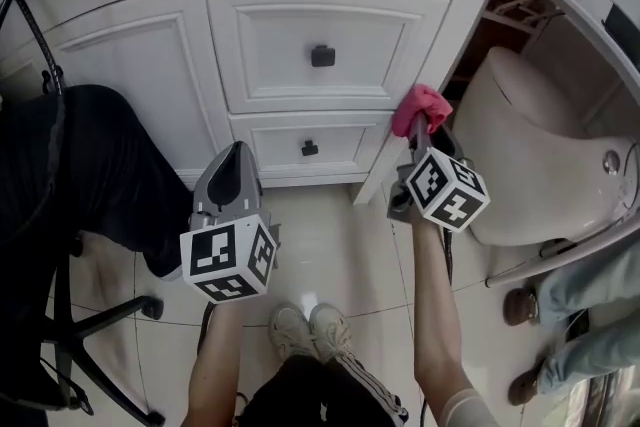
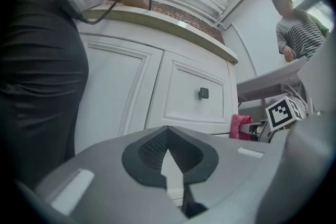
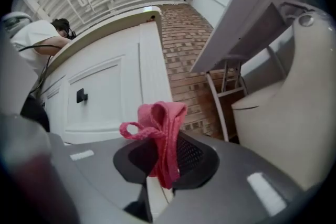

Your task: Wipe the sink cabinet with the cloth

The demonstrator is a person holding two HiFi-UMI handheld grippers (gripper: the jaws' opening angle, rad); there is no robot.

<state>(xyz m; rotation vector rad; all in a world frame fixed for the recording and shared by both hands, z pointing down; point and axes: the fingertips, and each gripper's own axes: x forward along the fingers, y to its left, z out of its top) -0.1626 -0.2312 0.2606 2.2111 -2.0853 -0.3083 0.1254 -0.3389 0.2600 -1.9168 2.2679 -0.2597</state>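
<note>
The white sink cabinet (image 1: 330, 5) fills the top of the head view, with two drawers and black knobs (image 1: 322, 56). A pink cloth (image 1: 420, 107) is bunched in my right gripper (image 1: 424, 131), which is shut on it at the cabinet's right front corner, level with the lower drawer. Whether the cloth touches the corner post I cannot tell. In the right gripper view the cloth (image 3: 157, 118) sticks up from the right gripper (image 3: 164, 140), with the cabinet's side (image 3: 152, 76) just behind. My left gripper (image 1: 238, 155) is shut with nothing in it, below the cabinet door. In its own view the left gripper (image 2: 168, 131) faces the cabinet (image 2: 184, 92).
A white toilet (image 1: 530, 135) stands close on the right, with a brick wall (image 3: 184, 44) and a metal rack (image 3: 231, 92) between it and the cabinet. A person in black (image 1: 80, 165) stands at the left by a chair base (image 1: 90, 335). Another person's feet (image 1: 530, 305) are at the lower right.
</note>
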